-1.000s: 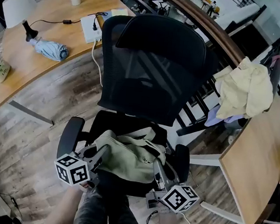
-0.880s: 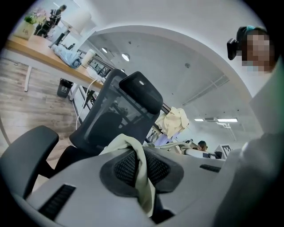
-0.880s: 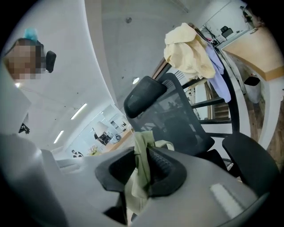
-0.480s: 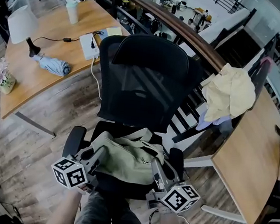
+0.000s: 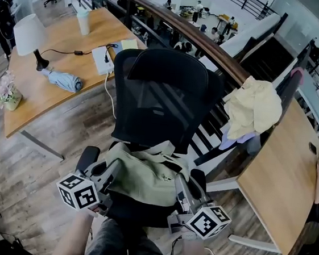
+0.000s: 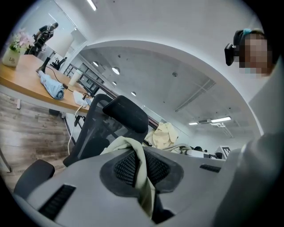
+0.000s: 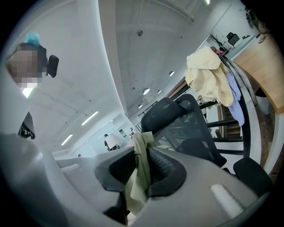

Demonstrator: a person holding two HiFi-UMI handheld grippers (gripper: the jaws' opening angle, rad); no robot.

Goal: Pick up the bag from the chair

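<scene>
An olive-green cloth bag (image 5: 145, 174) hangs just above the seat of the black mesh office chair (image 5: 163, 96), held from both sides. My left gripper (image 5: 110, 174) is shut on the bag's left edge; a fold of green fabric (image 6: 141, 173) is pinched between its pads. My right gripper (image 5: 180, 186) is shut on the right edge, with a fold of green fabric (image 7: 141, 170) clamped between its pads. The chair's backrest (image 6: 116, 119) rises behind the bag in both gripper views.
A curved wooden desk (image 5: 44, 88) at the left carries a lamp (image 5: 31, 35), a folded umbrella (image 5: 62, 80), a cup (image 5: 84, 20) and a power strip (image 5: 104, 60). A yellow garment (image 5: 253, 109) hangs over another chair at the right, next to a second wooden desk (image 5: 280, 172). A dark railing (image 5: 177, 23) runs behind.
The bag has risen a little off the seat with both grippers still shut on it. The head view has shifted, so the chair and desks sit slightly lower and further left.
</scene>
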